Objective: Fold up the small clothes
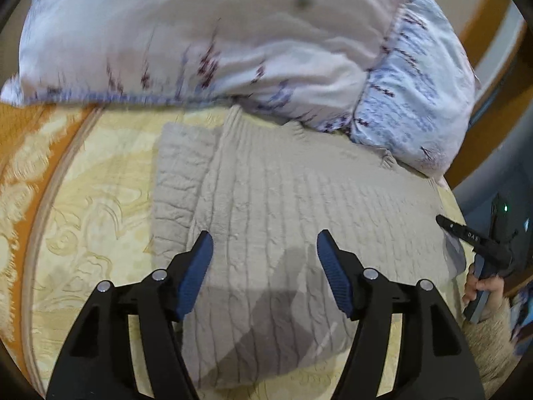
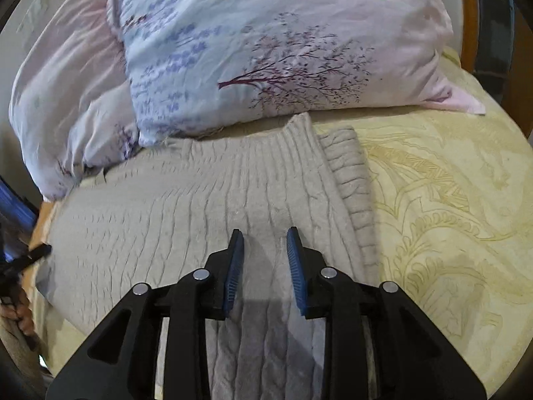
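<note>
A beige cable-knit sweater (image 1: 283,200) lies flat on the yellow patterned bedspread (image 1: 100,200), with one part folded over along its left side. My left gripper (image 1: 265,240) hovers open and empty above the sweater's near half. In the right wrist view the same sweater (image 2: 166,206) spreads left, a folded strip along its right edge. My right gripper (image 2: 265,236) is open, narrower, and empty just above the knit. The other gripper shows at the right edge of the left wrist view (image 1: 473,240).
A large floral pillow (image 1: 233,33) lies against the sweater's far edge, with a second pillow beside it (image 2: 283,50). An orange border (image 1: 30,126) runs along the bedspread's left side. A wooden bed frame (image 2: 468,16) stands at the right.
</note>
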The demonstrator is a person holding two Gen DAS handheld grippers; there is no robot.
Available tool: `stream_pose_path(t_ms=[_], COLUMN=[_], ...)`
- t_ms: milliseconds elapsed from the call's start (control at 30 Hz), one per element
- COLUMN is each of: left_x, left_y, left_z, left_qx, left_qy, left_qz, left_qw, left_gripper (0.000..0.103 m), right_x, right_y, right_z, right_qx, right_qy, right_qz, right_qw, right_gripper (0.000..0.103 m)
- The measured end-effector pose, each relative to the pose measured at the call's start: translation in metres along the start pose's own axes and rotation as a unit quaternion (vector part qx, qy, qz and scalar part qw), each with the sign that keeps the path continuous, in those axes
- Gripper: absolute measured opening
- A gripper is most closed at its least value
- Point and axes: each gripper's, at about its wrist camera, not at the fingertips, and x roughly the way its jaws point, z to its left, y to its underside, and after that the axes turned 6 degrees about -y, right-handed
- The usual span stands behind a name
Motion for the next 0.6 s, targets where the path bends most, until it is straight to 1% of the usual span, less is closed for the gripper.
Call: stream_pose_path(t_ms=[67, 100, 133, 167, 200, 233, 267, 300, 333, 400, 500, 600], left_x=[0.000, 0.000, -0.001, -0.006, -0.013, -0.020, -0.027, -0.032, -0.037, -0.037, -0.024, -0.012], left_y=[0.000, 0.000, 0.000, 0.000, 0.000, 0.000, 0.000, -0.003, -0.005, -0.010, -0.014, -0.015], left_z=[0.001, 0.000, 0.000, 0.003, 0.008, 0.014, 0.020, 0.028, 0.037, 0.052, 0.067, 0.075], left_qx=[-0.002, -0.003, -0.007, -0.015, -0.028, -0.040, -0.053, -0.065, -0.078, -0.104, -0.142, -0.167], left_qy=[0.000, 0.000, 0.003, 0.013, 0.028, 0.035, 0.035, 0.032, 0.027, 0.016, 0.022, 0.032], left_qz=[-0.003, -0.002, -0.002, -0.004, -0.010, -0.018, -0.026, -0.033, -0.039, -0.033, -0.010, 0.009], left_qw=[1.0000, 1.0000, 1.0000, 0.9998, 0.9992, 0.9985, 0.9977, 0.9968, 0.9958, 0.9938, 0.9896, 0.9854], left_gripper=[0.064, 0.065, 0.065, 0.065, 0.065, 0.065, 0.067, 0.070, 0.071, 0.071, 0.071, 0.071], right_x=[0.000, 0.000, -0.001, -0.004, -0.008, -0.015, -0.019, -0.026, -0.031, -0.036, -0.031, -0.021], right_y=[-0.003, -0.005, -0.006, -0.006, -0.005, -0.003, -0.003, -0.001, 0.000, 0.003, 0.006, 0.014], right_z=[-0.004, -0.009, -0.012, -0.015, -0.016, -0.016, -0.014, -0.012, -0.008, 0.006, 0.033, 0.069], right_qx=[0.016, 0.034, 0.049, 0.063, 0.074, 0.076, 0.073, 0.066, 0.057, 0.032, -0.014, -0.067], right_qy=[-0.009, -0.019, -0.026, -0.031, -0.031, -0.017, -0.002, 0.015, 0.025, 0.029, 0.022, 0.007], right_qz=[0.001, 0.001, 0.001, 0.000, -0.005, -0.016, -0.023, -0.034, -0.043, -0.049, -0.043, -0.029], right_qw=[1.000, 0.999, 0.998, 0.998, 0.997, 0.997, 0.997, 0.997, 0.997, 0.998, 0.999, 0.997], right_gripper=[0.028, 0.028, 0.028, 0.028, 0.028, 0.029, 0.033, 0.044, 0.049, 0.064, 0.066, 0.066])
